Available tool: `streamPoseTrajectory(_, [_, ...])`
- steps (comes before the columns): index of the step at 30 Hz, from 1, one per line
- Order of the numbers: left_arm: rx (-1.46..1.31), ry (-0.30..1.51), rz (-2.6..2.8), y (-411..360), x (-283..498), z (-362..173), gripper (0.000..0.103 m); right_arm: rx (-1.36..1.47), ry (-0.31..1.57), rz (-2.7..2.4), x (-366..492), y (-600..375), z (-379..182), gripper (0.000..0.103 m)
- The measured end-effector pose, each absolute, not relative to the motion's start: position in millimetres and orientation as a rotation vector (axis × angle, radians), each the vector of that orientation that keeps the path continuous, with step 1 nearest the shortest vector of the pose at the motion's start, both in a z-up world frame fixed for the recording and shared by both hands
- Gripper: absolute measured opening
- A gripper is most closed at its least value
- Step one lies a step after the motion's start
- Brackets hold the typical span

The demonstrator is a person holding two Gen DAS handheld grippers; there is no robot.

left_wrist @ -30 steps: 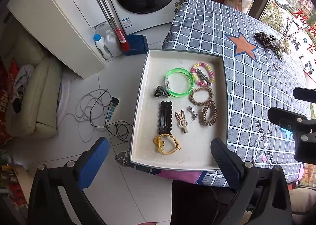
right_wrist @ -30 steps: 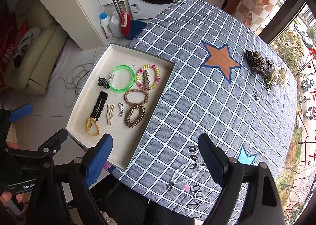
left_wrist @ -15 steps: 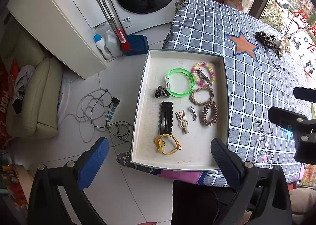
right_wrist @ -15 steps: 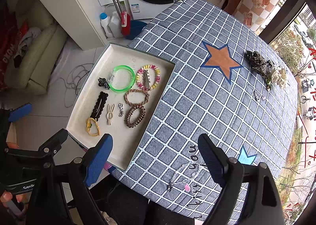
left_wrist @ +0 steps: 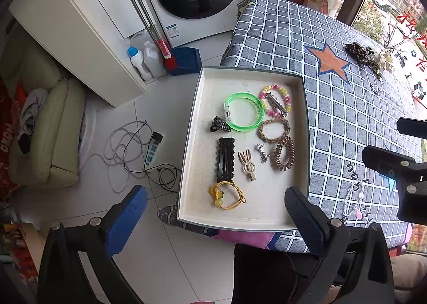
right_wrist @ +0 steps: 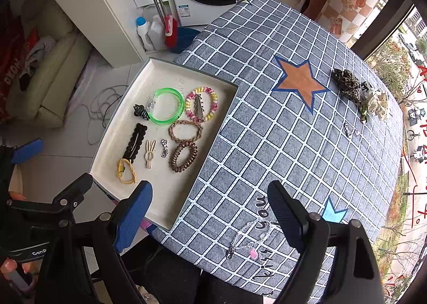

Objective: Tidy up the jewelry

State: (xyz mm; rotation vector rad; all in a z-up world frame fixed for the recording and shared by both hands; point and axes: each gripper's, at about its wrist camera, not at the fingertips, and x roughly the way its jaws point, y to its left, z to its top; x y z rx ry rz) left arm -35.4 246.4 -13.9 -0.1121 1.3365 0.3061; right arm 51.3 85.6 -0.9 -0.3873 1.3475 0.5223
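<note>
Beaded chain (right_wrist: 246,237) on the checked cloth (right_wrist: 267,122), just below and between the right gripper (right_wrist: 209,209) fingers, both grippers wide open, empty. Likely light, limp, slippery, fragile; best pinched across mid-strand. Long axis runs from clasp, nearer the left finger, up toward the right finger. Tray (right_wrist: 170,220) just left.
</note>
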Motion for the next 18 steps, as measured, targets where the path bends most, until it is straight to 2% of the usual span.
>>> streamPoseTrajectory(18, [-0.100,1.337,0.314,248.2,-35.5,-15.0,0.103,-0.387,1.350,0.522,51.0,85.2,-2.0,0.090])
